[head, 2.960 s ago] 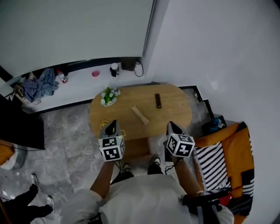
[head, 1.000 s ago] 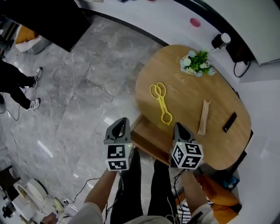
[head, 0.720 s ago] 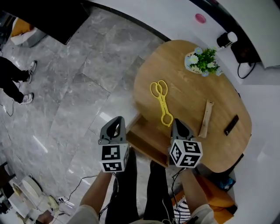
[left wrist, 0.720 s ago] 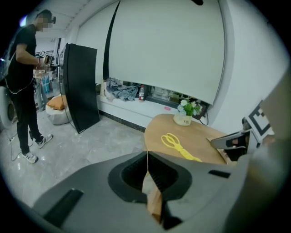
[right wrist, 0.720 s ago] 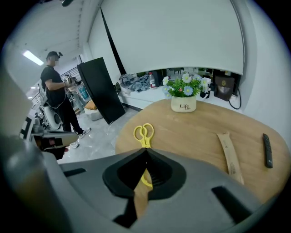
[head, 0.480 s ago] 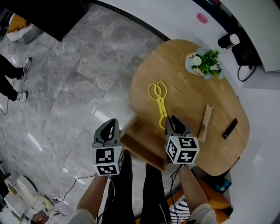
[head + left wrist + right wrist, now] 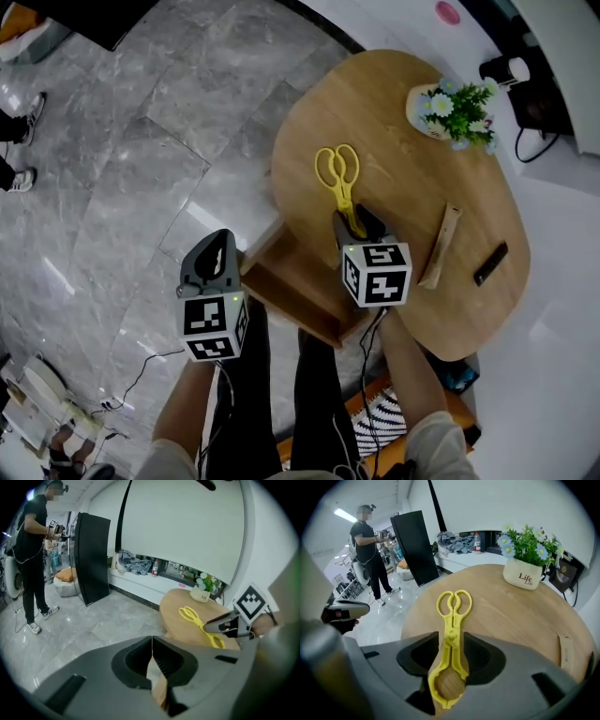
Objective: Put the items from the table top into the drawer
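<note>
Overhead, two low close-ups; table point(image 7: 394, 141) shared

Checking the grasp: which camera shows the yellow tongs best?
Right gripper view: the yellow tongs lie whole between jaws that have just been opening. Head view hides one end behind the right gripper; left gripper view shows them small.

In the head view my right gripper point(image 7: 356, 225), its jaws just opening with the yellow tongs point(image 7: 337, 178) between them, covers the tongs' near end and part of the open drawer point(image 7: 291, 281). The dark bar point(image 7: 490, 263) near the worktop's point(image 7: 394, 122) right edge is too small to name. In the left gripper view, the left gripper point(image 7: 152, 667) hides all but a sliver of wood below its jaws.
</note>
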{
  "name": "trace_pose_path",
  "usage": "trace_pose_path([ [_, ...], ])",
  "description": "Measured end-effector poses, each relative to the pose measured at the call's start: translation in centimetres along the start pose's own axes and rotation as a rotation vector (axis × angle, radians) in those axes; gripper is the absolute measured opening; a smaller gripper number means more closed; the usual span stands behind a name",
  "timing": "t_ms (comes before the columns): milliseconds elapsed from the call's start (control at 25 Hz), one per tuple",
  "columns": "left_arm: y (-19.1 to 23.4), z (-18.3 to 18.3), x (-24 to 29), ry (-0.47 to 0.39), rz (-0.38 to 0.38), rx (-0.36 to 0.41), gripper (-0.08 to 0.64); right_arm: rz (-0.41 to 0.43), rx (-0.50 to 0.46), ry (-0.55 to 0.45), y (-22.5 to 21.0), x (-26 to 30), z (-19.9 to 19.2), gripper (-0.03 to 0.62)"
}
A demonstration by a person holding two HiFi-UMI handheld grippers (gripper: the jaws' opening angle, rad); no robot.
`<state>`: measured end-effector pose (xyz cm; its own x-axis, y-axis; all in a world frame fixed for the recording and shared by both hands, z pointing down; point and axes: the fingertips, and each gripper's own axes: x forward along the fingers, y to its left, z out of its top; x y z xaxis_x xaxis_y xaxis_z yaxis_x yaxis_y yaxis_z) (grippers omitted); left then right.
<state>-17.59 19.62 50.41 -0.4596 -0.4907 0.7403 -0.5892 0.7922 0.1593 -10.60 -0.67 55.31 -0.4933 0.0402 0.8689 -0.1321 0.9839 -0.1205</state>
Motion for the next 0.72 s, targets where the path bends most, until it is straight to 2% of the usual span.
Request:
trace_pose_path([
  [400, -0.6, -0.2, 1.2, 0.01, -0.017, -0.003, 0.011, -0.038, -0.095, 0.06, -0.2, 1.5, 0.0, 0.144],
  [600, -1.5, -0.6, 1.2, 0.015, -0.037, 0.011, 0.011, -0.004, -0.077, 0.099, -0.1, 1.7, 0.1, 0.104],
  [720, -2.0, -1.2, 0.9, 0.021, -0.045, 0.014, 0.011, 0.006, -0.08, 0.104, -0.2, 1.5, -0.2, 0.101],
])
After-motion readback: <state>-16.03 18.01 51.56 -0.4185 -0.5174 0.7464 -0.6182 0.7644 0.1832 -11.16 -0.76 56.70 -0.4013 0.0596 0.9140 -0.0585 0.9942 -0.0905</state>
